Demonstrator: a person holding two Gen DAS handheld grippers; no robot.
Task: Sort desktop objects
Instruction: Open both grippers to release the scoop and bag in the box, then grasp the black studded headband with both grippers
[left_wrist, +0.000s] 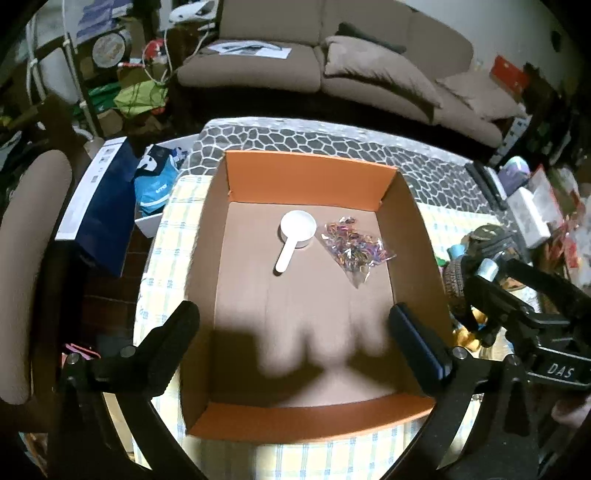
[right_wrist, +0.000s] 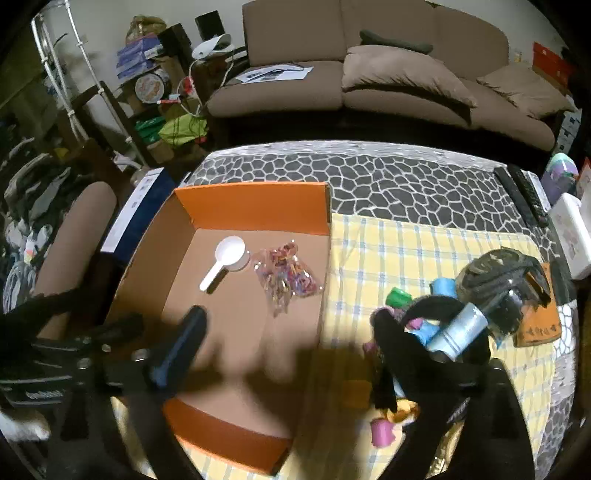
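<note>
Left wrist view: left gripper (left_wrist: 293, 345) spread wide, empty, above orange box (left_wrist: 310, 179). White scoop (left_wrist: 295, 236) lies on box floor ahead of fingers, bowl far, handle toward camera, leaning slightly left. Bag of colored bands (left_wrist: 354, 249) just right of scoop. Right wrist view: right gripper (right_wrist: 291, 332) wide apart, nothing between fingers; toy pile (right_wrist: 461, 314) beside right finger.

Table (right_wrist: 406, 177) covered by a grey cobblestone-pattern cloth, yellow plaid cloth (right_wrist: 399, 251) laid over its near part, open orange cardboard box (right_wrist: 251, 206) at left on the plaid, cluster of small objects (right_wrist: 443, 306) at right, remote controls (right_wrist: 521, 195) near the far right edge.
</note>
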